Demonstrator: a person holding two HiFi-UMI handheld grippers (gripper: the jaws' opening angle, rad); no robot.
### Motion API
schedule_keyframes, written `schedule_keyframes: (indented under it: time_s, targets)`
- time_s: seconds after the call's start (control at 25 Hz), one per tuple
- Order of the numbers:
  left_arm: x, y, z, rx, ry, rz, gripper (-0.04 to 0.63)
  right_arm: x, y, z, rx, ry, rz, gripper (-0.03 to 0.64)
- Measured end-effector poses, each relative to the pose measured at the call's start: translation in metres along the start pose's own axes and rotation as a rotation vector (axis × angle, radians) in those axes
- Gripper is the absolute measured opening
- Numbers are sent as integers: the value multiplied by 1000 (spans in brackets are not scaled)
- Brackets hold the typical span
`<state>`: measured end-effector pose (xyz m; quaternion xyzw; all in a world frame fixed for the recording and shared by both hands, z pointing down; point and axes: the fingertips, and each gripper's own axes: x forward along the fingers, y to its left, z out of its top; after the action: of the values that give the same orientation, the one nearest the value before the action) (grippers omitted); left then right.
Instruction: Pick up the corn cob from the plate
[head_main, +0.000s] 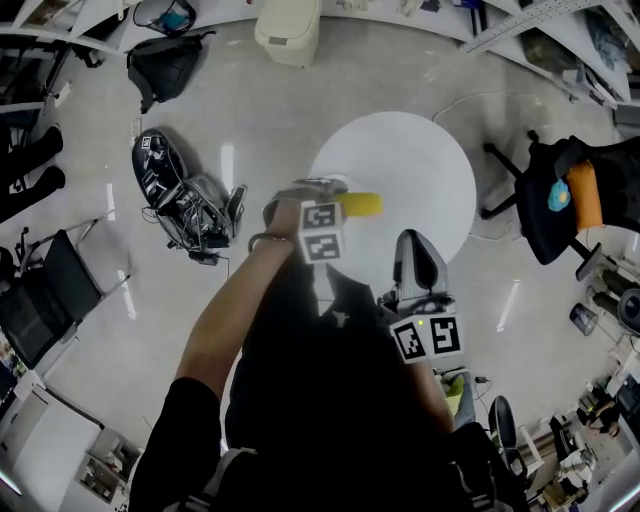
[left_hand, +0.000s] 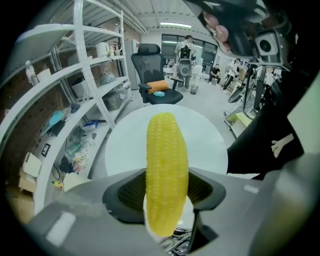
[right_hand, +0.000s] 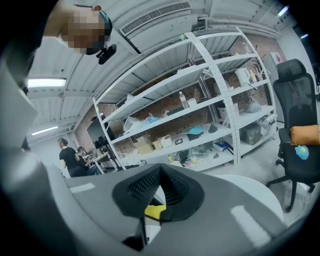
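Note:
The yellow corn cob (left_hand: 166, 170) stands between the pads of my left gripper (left_hand: 166, 189), which is shut on it and holds it in the air over the round white table (left_hand: 210, 145). From the head view the corn cob (head_main: 362, 205) sticks out to the right of the left gripper (head_main: 335, 203) above the table (head_main: 420, 160). My right gripper (head_main: 410, 243) hovers at the table's near edge, its jaw tips together and holding nothing. A sliver of yellow shows through the right gripper (right_hand: 161, 176). I cannot make out the plate.
A black office chair (head_main: 560, 205) with an orange cushion stands right of the table. On the floor to the left sit a wheeled machine (head_main: 185, 200) and a black backpack (head_main: 165, 65). A white bin (head_main: 290, 30) is beyond the table. Metal shelves (left_hand: 75, 100) line the wall.

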<state>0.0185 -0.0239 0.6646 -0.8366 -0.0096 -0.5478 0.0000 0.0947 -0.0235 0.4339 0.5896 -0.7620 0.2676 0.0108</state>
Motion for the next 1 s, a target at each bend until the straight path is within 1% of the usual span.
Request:
schedule_keyframes:
  time_s: [0.32,0.48,0.72,0.84,1.0]
  targets:
    - [-38,10,14,-99,-80,79,238,-10,13,18,-29,-35,25,8]
    - [-54,13,18,-161,-121,116,238,-13,18,24,-42,-52,41,9]
    - [-82,23,27,-243,-194,194,238,-16,25,34,-58,-72,61,9]
    - [-97,28,33,-276,-239,230,238,-18,29,37,-65,-79,73,9]
    - [-115,30,41,-300,-288,271,238,-21,33,41,-75,-88,80,9]
